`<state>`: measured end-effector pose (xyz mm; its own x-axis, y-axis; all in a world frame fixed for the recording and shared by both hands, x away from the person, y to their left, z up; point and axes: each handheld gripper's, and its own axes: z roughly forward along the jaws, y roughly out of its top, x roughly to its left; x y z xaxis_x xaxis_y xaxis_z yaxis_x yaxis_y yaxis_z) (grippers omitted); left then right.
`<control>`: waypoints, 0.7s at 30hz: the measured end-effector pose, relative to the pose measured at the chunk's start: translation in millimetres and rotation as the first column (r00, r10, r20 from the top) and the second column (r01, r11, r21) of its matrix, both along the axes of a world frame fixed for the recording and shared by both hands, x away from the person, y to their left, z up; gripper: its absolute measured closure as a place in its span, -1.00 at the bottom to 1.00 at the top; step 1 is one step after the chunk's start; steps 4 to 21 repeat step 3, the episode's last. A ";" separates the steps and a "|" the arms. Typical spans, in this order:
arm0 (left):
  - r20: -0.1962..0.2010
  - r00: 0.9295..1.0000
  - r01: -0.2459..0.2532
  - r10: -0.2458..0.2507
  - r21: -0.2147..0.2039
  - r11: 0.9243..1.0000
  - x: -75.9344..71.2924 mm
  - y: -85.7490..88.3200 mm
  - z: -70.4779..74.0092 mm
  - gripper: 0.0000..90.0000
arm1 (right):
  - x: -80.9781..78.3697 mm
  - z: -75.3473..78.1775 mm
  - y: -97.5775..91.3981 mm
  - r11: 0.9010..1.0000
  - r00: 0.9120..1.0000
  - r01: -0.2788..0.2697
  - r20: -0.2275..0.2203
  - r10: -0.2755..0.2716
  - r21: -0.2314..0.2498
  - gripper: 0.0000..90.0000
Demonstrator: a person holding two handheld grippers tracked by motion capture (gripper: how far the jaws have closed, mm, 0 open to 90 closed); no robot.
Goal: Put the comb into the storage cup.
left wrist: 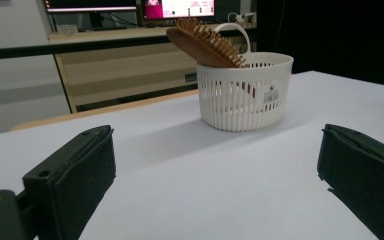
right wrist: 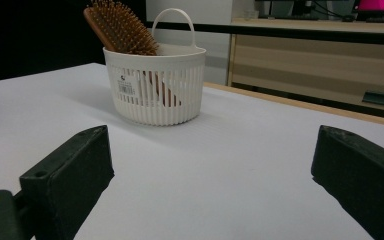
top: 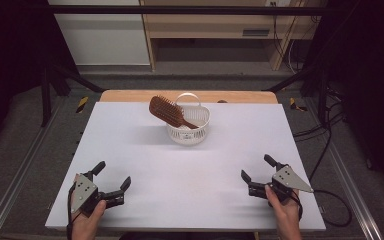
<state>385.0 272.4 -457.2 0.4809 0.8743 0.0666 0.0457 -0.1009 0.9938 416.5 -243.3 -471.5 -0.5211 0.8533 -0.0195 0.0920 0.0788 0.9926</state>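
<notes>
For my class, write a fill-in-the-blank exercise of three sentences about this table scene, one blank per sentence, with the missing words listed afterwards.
1. The wooden hairbrush stands handle-down in a white slotted ____.
2. The jaws of the left gripper and the right gripper are both ____.
3. The basket has a looped ____ rising from its far rim.

Missing words: basket; open; handle
</notes>
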 end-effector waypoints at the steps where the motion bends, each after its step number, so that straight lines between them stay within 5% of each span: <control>1: 0.002 1.000 -0.003 0.003 0.004 1.000 0.0 0.5 -0.1 -0.96 | -0.5 -0.1 -0.6 1.000 1.000 -0.001 0.005 0.001 0.003 -0.93; 21: -0.002 1.000 -0.008 0.008 0.010 1.000 1.4 2.8 -1.2 -0.96 | -0.7 -0.1 -1.2 1.000 1.000 -0.001 0.010 0.001 0.008 -0.93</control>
